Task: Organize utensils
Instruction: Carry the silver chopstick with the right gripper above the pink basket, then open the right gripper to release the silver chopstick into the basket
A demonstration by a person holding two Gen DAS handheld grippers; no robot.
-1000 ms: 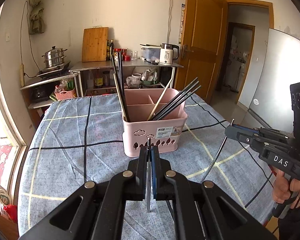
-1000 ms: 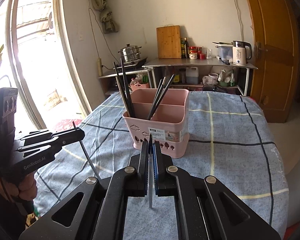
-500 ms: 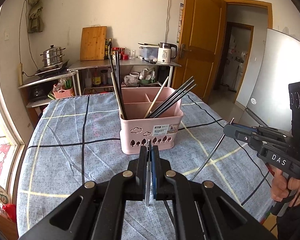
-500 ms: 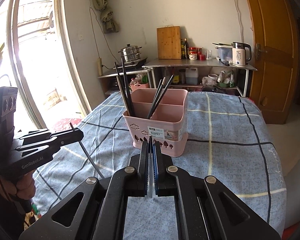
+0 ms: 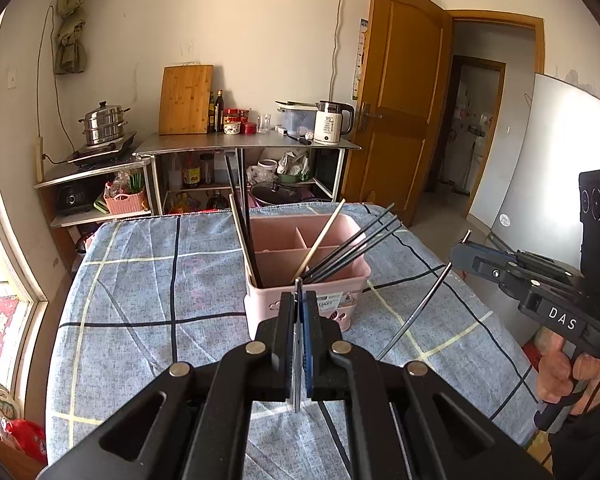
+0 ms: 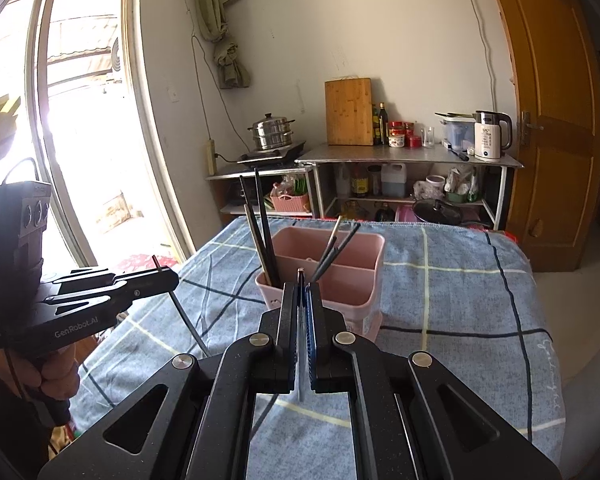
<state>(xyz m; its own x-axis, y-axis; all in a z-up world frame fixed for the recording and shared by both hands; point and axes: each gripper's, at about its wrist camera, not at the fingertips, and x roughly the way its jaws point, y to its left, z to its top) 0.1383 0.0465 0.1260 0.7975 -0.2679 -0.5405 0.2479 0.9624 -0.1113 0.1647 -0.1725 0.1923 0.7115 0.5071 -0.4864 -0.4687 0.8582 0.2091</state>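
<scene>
A pink utensil basket stands on the table and holds several dark chopsticks and a light wooden one. My left gripper is shut on a thin metal chopstick, just in front of the basket. My right gripper shows at the right, shut on another metal chopstick that slants down over the cloth. In the right wrist view the basket sits just past my right gripper, and my left gripper holds its chopstick at the left.
The table has a blue checked cloth. Behind it stand metal shelves with a kettle, a cutting board, jars and a steamer pot. A wooden door is at the right, a window at the left.
Both grippers have risen and moved closer to the basket, each still holding its chopstick. The basket now sits lower behind the fingertips in both wrist views.
</scene>
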